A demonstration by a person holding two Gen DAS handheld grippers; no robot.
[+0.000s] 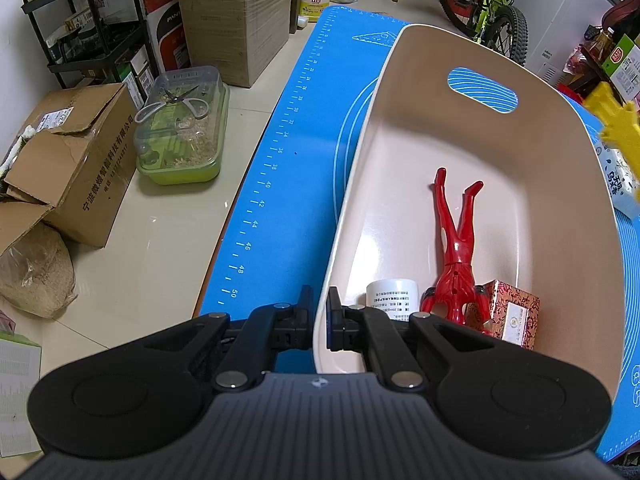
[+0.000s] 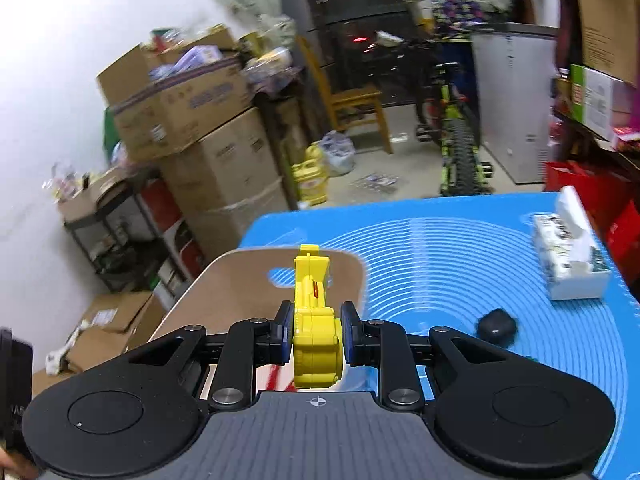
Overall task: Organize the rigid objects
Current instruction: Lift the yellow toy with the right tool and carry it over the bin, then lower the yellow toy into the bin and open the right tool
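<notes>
A cream bin [image 1: 520, 152] with a handle slot stands on the blue mat [image 1: 280, 200]. My left gripper [image 1: 319, 312] is shut on the bin's near left rim. Inside lie a red figure [image 1: 456, 248], a white cylinder [image 1: 392, 296] and a red patterned box [image 1: 512, 312]. My right gripper [image 2: 316, 332] is shut on a yellow toy [image 2: 314, 320] and holds it above the bin [image 2: 240, 280]. The yellow toy also shows at the right edge of the left wrist view [image 1: 618, 120].
A tissue box [image 2: 568, 252] and a small dark object [image 2: 496, 326] lie on the mat to the right of the bin. Cardboard boxes [image 1: 72, 160], a green plastic container [image 1: 184, 128] and a bicycle [image 1: 492, 4] stand on the floor beyond the table.
</notes>
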